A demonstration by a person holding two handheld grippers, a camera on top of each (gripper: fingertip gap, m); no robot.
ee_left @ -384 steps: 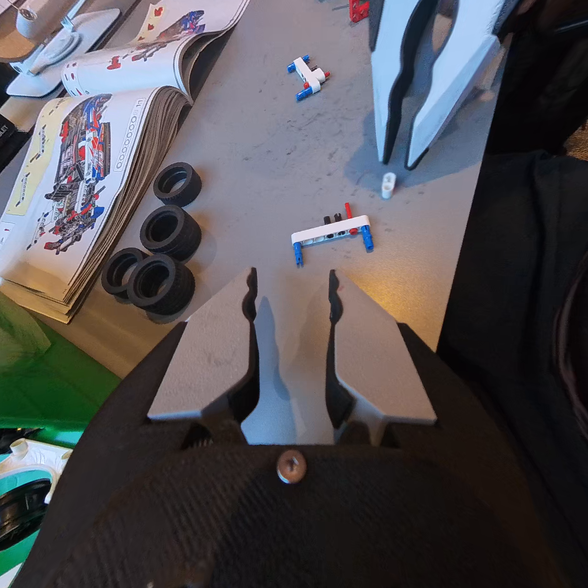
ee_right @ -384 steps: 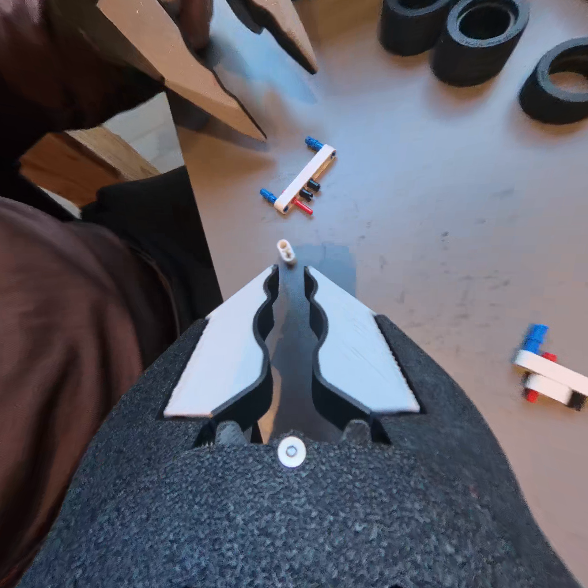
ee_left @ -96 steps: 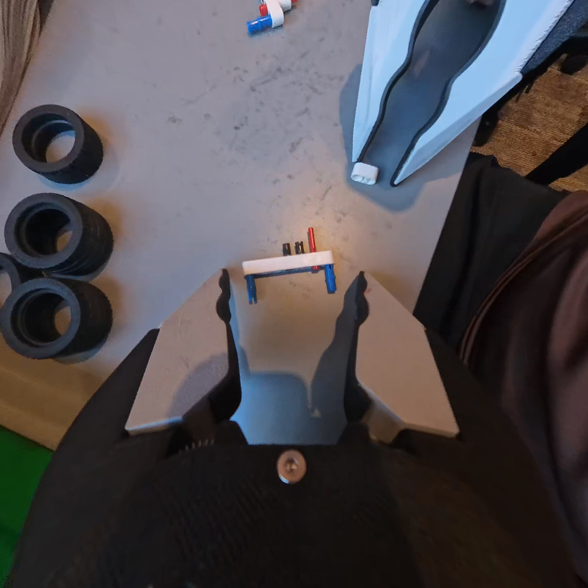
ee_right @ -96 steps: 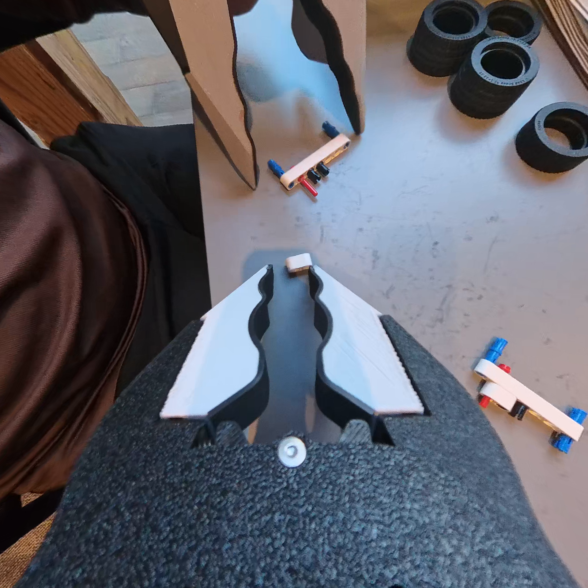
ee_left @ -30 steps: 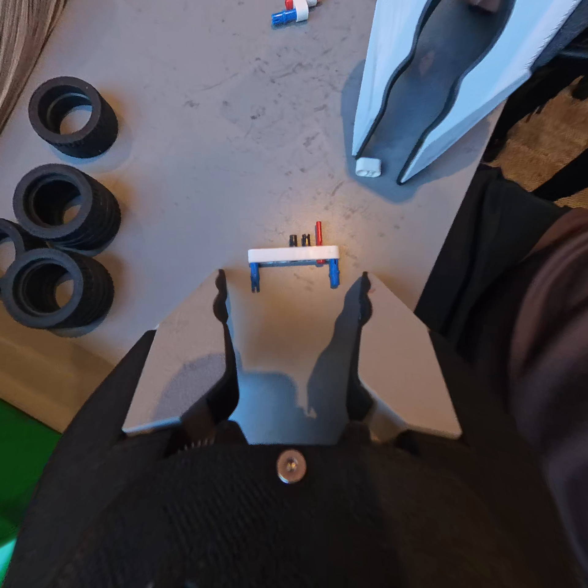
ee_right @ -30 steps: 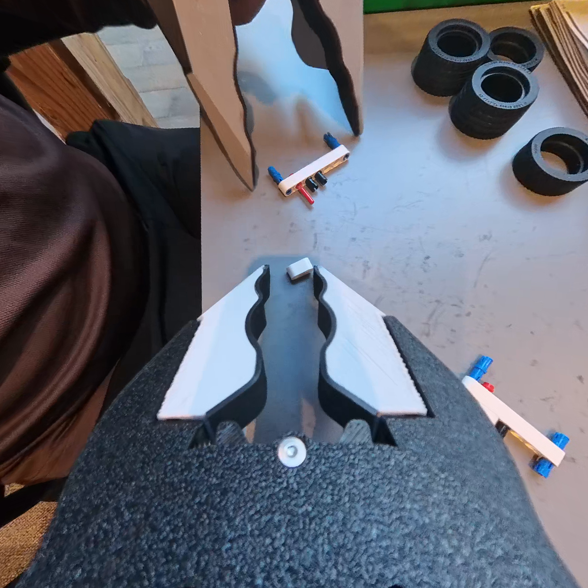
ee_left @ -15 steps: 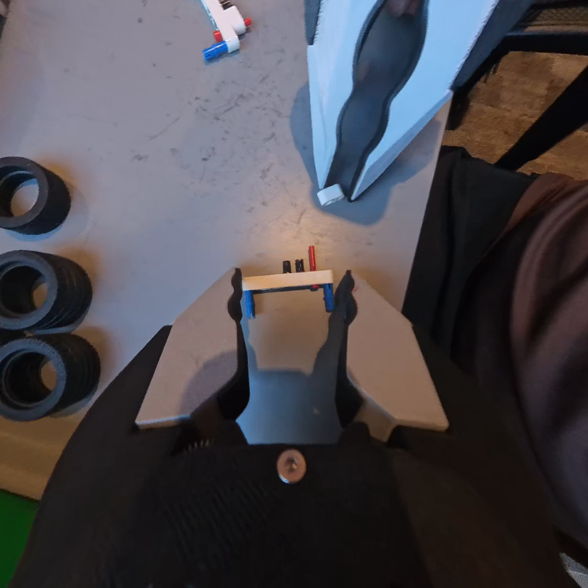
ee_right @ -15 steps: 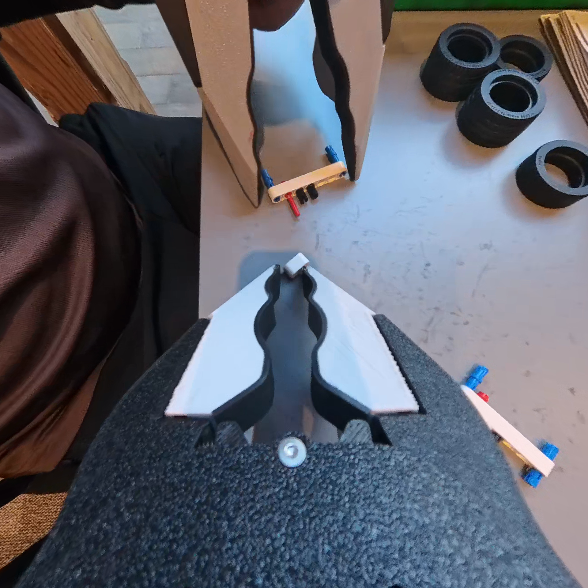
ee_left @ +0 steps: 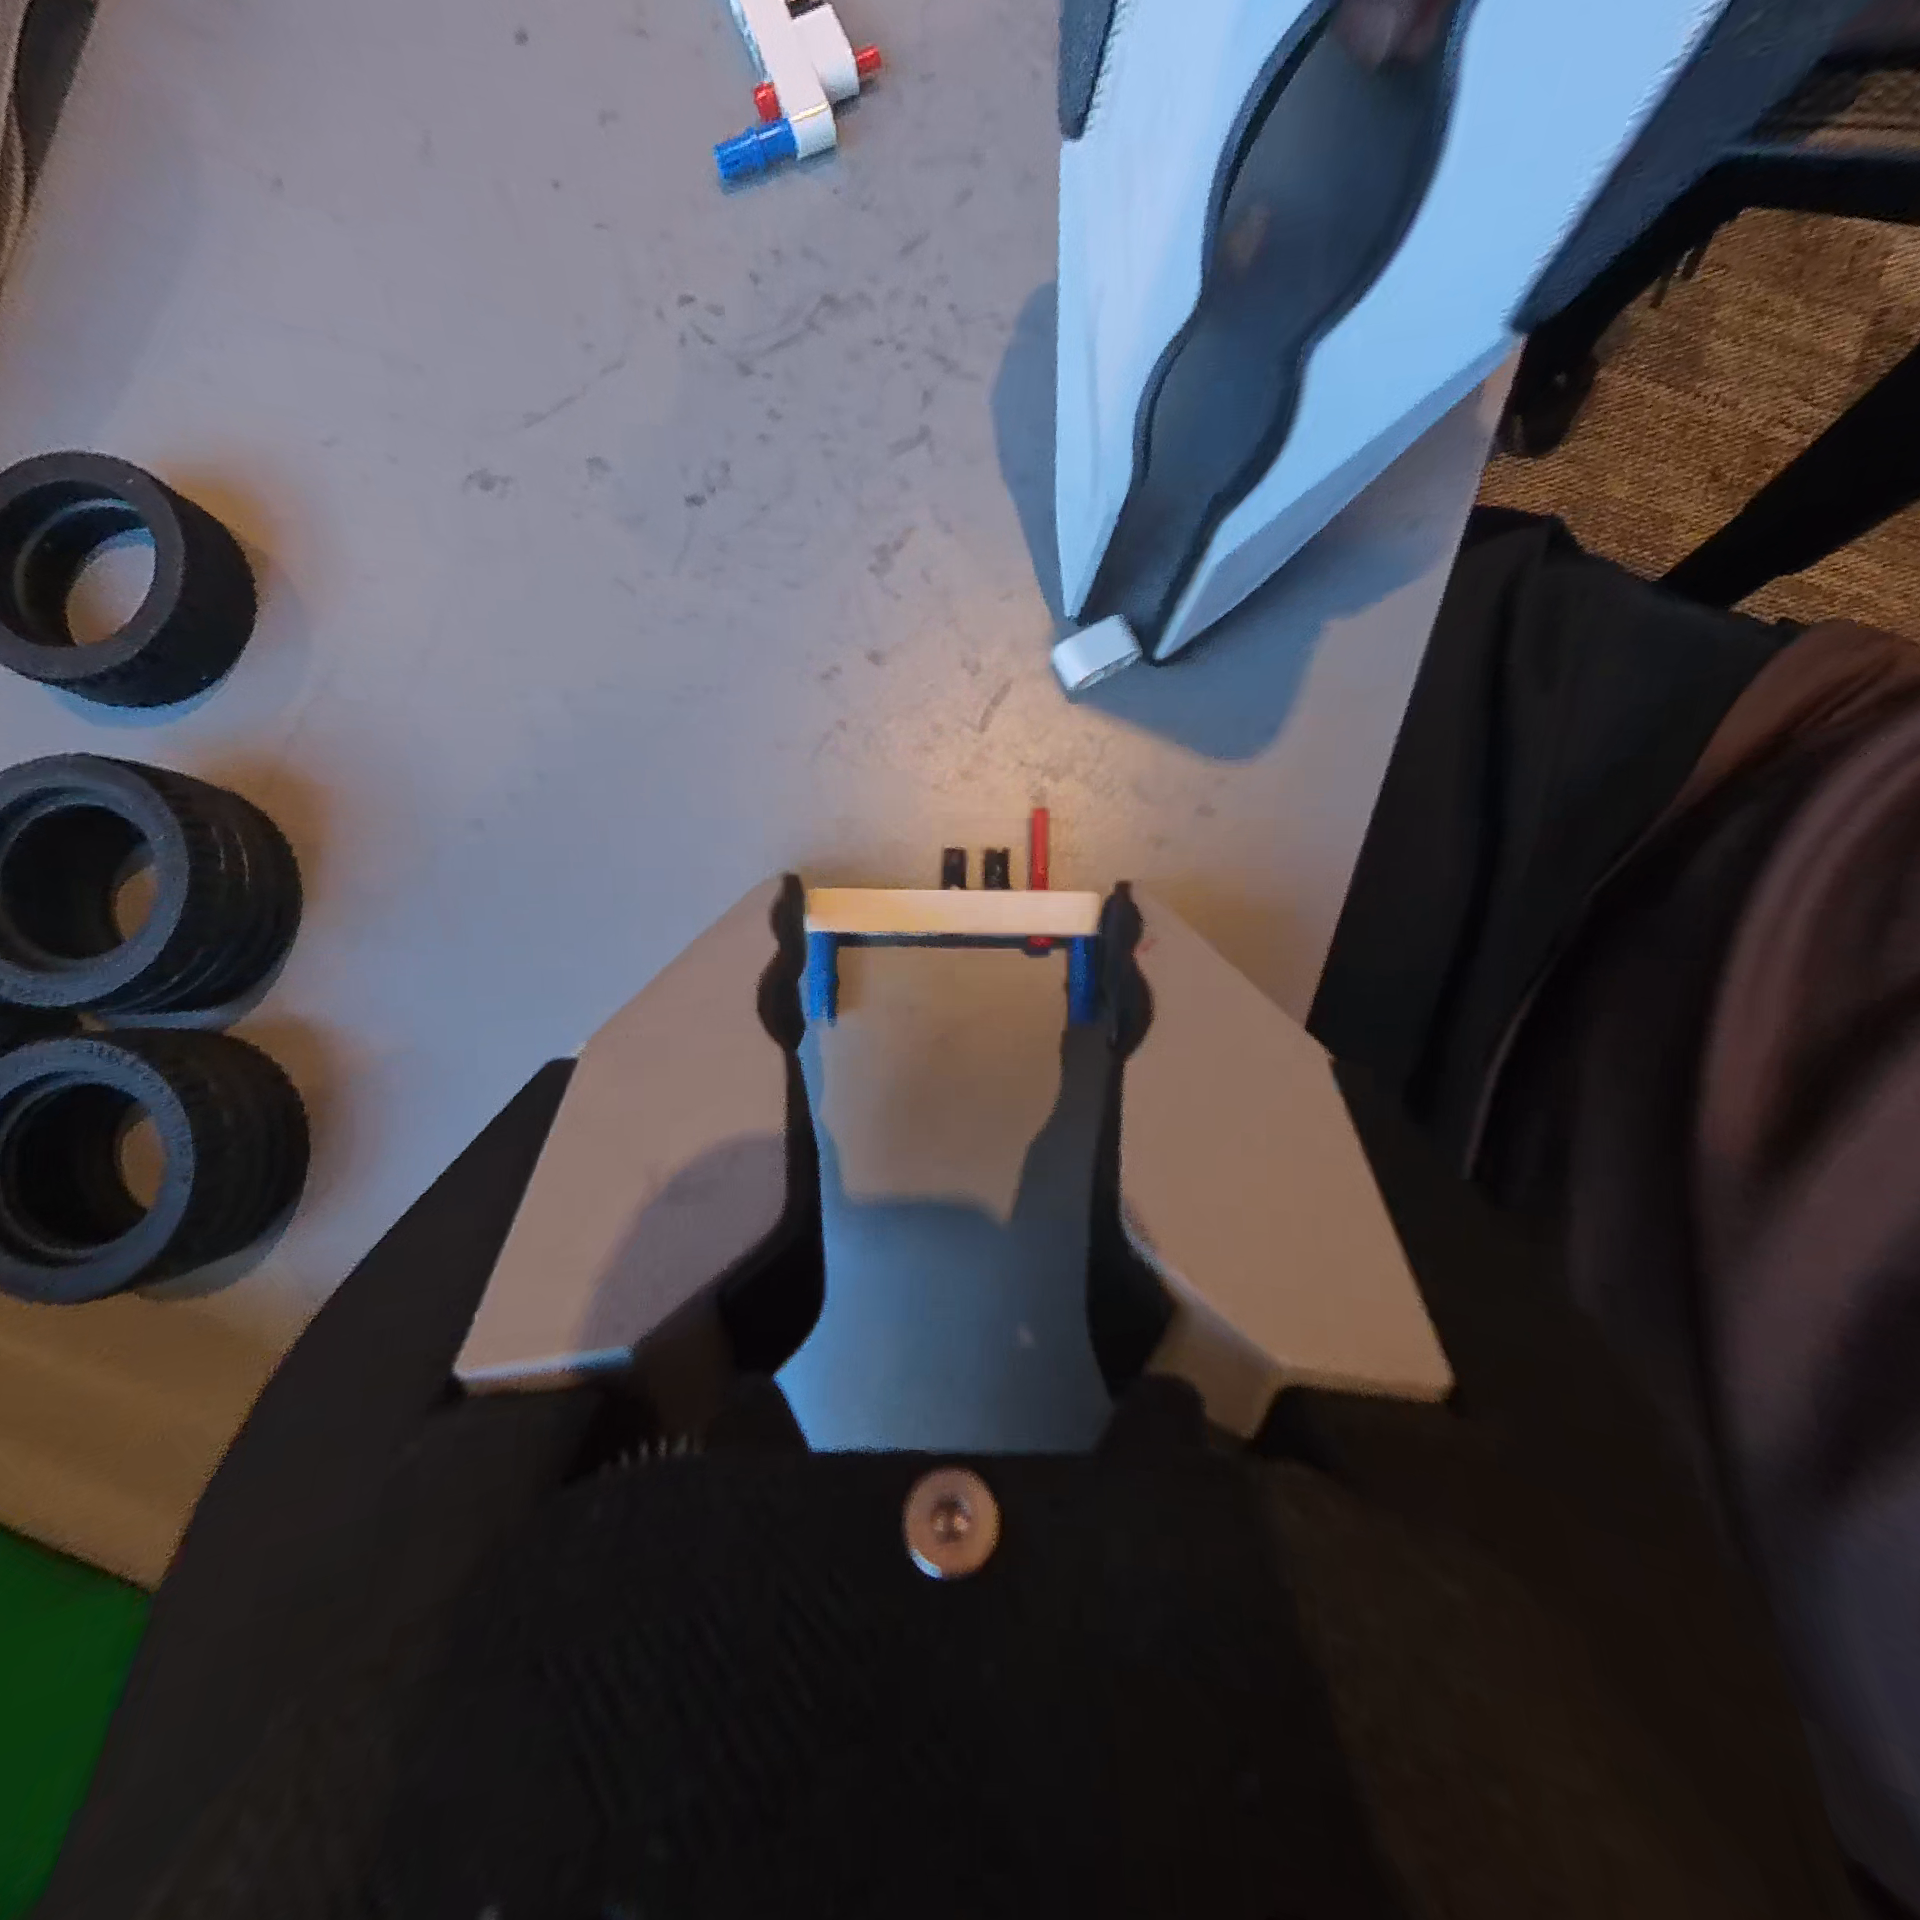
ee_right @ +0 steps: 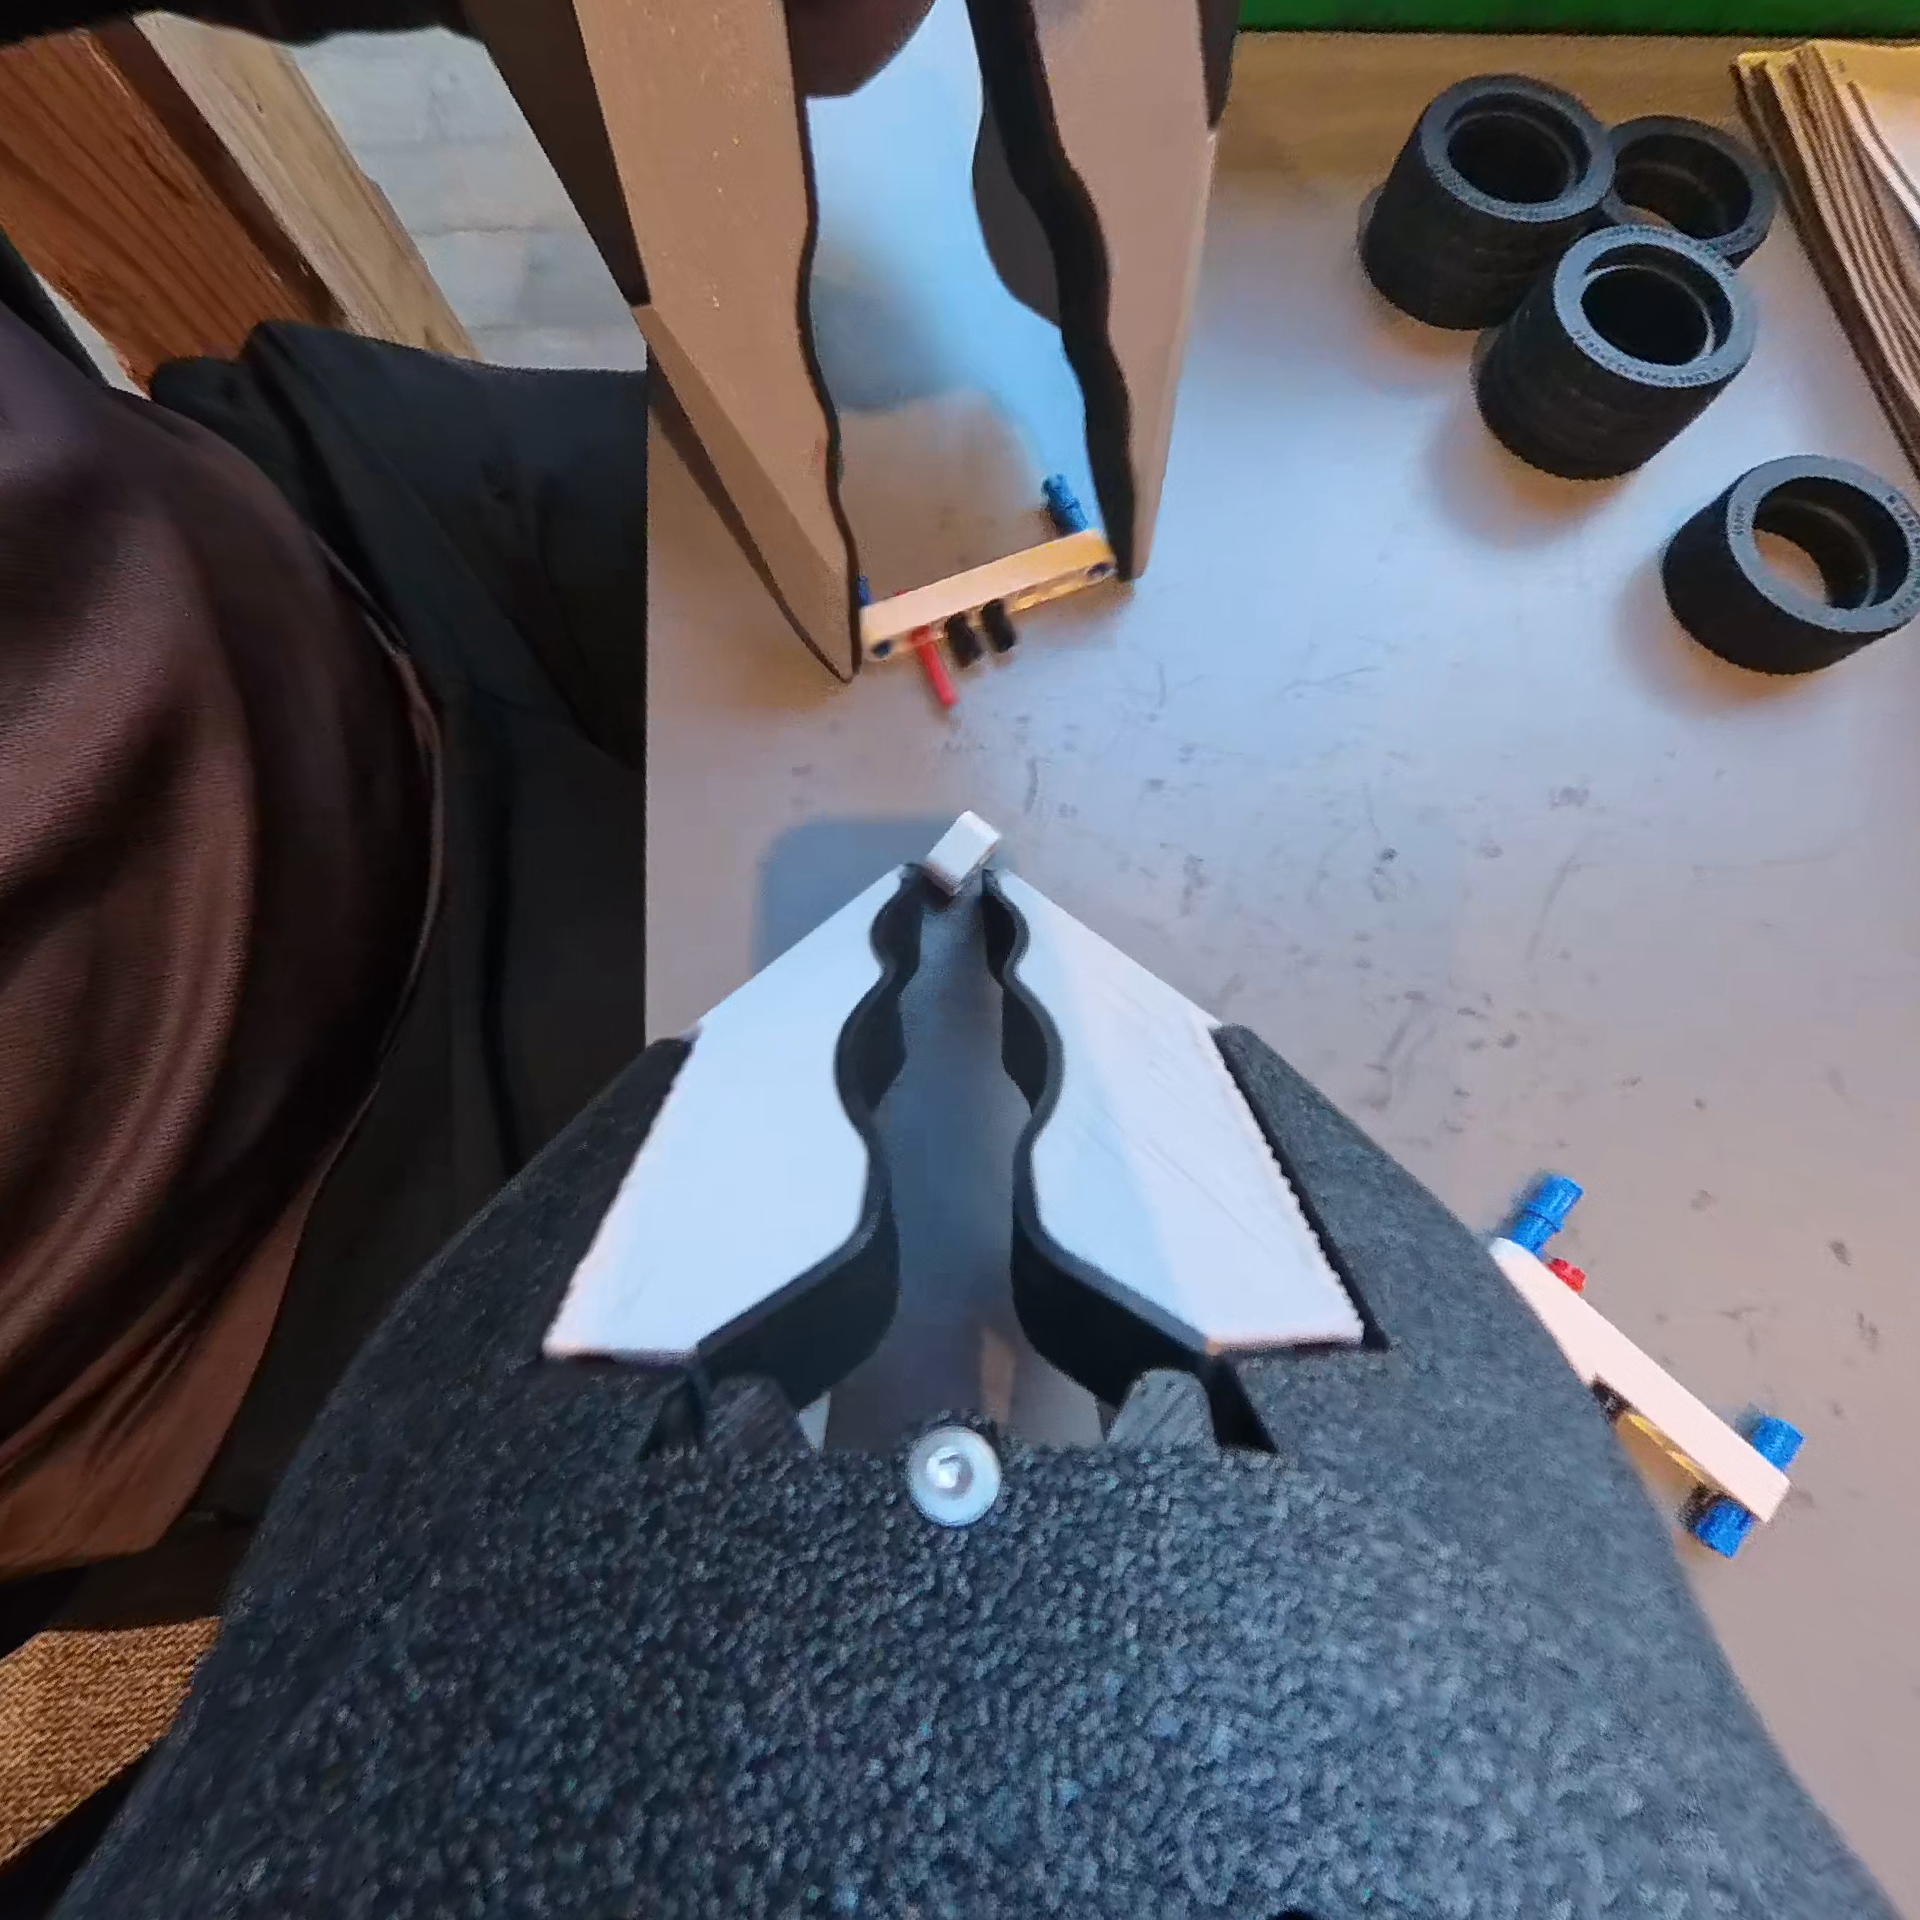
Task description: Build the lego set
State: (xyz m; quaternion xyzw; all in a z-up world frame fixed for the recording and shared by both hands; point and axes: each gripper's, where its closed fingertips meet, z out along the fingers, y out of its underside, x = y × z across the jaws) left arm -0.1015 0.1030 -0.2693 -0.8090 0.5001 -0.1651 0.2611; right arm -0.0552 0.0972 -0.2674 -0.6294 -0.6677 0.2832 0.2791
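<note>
White beam [ee_left: 951, 910], fitted with two blue pins, two black pins, one red axle, was taken as landmark; it was clamped end to end between tips of left gripper [ee_left: 951, 914], on grey table [ee_left: 520, 416] by near edge. One small white connector [ee_right: 961, 854] was pinched at nearly closed tips of right gripper [ee_right: 948, 883], just beyond beam. Second white assembly [ee_right: 1642, 1382] was seen farther off. Four black tyres [ee_right: 1621, 353] were counted left of beam.

Warm side light, soft shadows, wide-angle distortion
</note>
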